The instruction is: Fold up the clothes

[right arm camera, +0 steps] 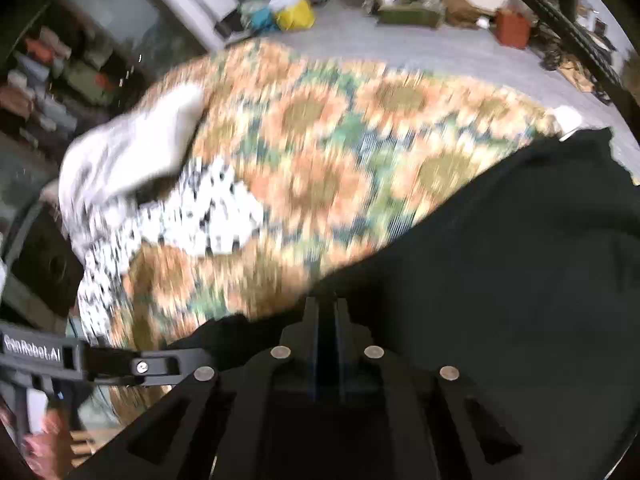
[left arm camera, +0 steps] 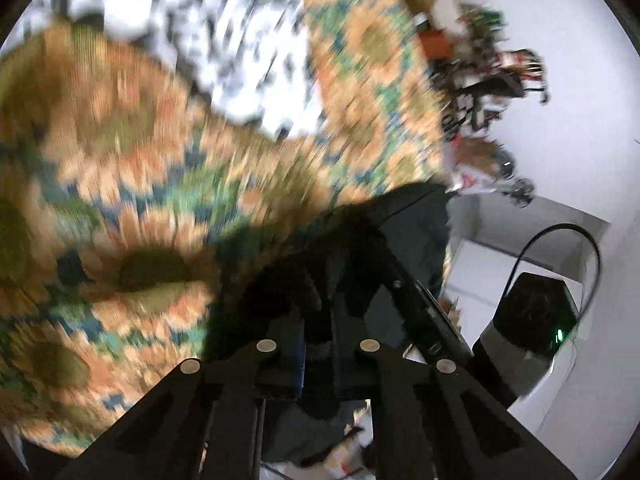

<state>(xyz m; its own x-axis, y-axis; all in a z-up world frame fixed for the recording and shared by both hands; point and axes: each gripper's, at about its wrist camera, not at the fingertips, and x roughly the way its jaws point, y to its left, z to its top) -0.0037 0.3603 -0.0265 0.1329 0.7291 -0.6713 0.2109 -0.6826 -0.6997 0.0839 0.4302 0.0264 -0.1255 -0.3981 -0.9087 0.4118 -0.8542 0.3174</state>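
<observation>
Both views are blurred. The left gripper [left arm camera: 320,280] has its jaws drawn together on a fold of dark garment [left arm camera: 416,232], which hangs bunched around the fingers at the edge of the sunflower cover [left arm camera: 140,168]. The right gripper [right arm camera: 328,312] is likewise pinched shut, its two fingers side by side with a wide sheet of the same dark garment [right arm camera: 500,248] spreading from them to the right and hiding that side of the cover.

On the sunflower cover [right arm camera: 320,152], well apart from the dark garment, lies a black-and-white patterned cloth [left arm camera: 240,48], with a plain white cloth [right arm camera: 132,148] heaped on its far end in the right wrist view. Beyond the cover's far edge the grey floor [right arm camera: 420,48] holds cardboard boxes [right arm camera: 412,4], a yellow bag [right arm camera: 296,14] and a red container [right arm camera: 512,28]. In the left wrist view a black bin [left arm camera: 532,312] stands just beside the gripper, a black cable [left arm camera: 568,232] arching over it.
</observation>
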